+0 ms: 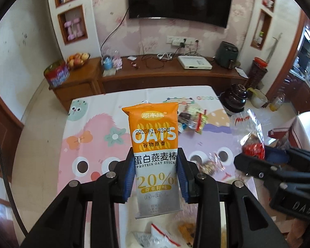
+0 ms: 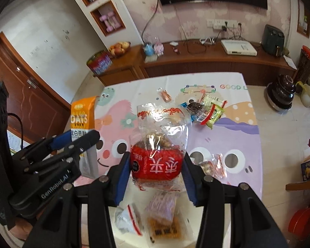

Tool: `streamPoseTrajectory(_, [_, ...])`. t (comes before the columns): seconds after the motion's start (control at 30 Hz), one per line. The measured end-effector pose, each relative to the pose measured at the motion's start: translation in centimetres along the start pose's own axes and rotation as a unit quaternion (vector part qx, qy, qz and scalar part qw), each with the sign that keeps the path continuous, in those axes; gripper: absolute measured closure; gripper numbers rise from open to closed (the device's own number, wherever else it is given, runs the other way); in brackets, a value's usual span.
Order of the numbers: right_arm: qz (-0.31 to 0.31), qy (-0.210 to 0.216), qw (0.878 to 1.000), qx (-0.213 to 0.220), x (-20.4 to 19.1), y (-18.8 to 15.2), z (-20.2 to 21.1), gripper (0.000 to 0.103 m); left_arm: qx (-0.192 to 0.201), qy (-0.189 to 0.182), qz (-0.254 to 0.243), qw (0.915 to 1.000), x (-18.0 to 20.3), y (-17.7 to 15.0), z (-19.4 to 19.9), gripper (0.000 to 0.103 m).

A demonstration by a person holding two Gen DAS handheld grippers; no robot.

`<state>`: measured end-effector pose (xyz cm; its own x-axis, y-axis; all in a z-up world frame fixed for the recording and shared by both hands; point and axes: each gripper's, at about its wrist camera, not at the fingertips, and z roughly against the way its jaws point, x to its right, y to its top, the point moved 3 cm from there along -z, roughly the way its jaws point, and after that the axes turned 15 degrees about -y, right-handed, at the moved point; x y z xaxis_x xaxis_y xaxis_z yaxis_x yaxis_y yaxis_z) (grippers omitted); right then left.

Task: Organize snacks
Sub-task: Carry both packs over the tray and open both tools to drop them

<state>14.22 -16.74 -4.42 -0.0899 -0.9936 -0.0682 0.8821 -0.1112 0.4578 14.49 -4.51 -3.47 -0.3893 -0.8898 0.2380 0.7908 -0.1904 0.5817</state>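
Item 1: oat stick packet (image 1: 155, 144), clamped low in your left gripper (image 1: 156, 177) above the table (image 1: 93, 144); top-heavy, may tip.
Item 2: red-and-clear snack bag (image 2: 157, 150), pinched by your right gripper (image 2: 156, 175); slick film may slip.

We cannot see the sides of the oat bar packet (image 1: 155, 155) where the blue pads (image 1: 129, 177) of the left gripper (image 1: 156, 177) cover them. Below that gripper, small bags (image 1: 161, 237) are cut off by the frame's lower edge; contents not legible. Ahead and to the right, a snack (image 1: 208, 165) on the table (image 1: 88, 144) is blurred, kind unknown. In the right wrist view, the clear bag (image 2: 157, 150) in the right gripper (image 2: 157, 169) hides part of the packets (image 2: 163, 221) beneath. Far pile of snacks (image 2: 206, 111): print too small to read.
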Motion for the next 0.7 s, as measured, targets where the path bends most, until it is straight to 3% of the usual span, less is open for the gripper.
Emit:
streamPoseTrajectory(0.2, [0.009,-0.006,0.999,0.032,0.8,-3.4,4.8,0.055,0.013,-0.005,-0.026,0.9996,2.9,-2.7,3.5,0.068])
streamPoseTrajectory(0.4, [0.011,-0.008,0.999,0.041,1.2,-6.2,7.0,0.055,0.016,-0.005,-0.036,0.9992,4.5,-4.7,5.4,0.068])
streamPoseTrajectory(0.7, [0.013,-0.034,0.999,0.019,2.2,-10.4,6.9,0.055,-0.035,0.010,-0.030,0.9989,4.3,-9.3,3.9,0.067])
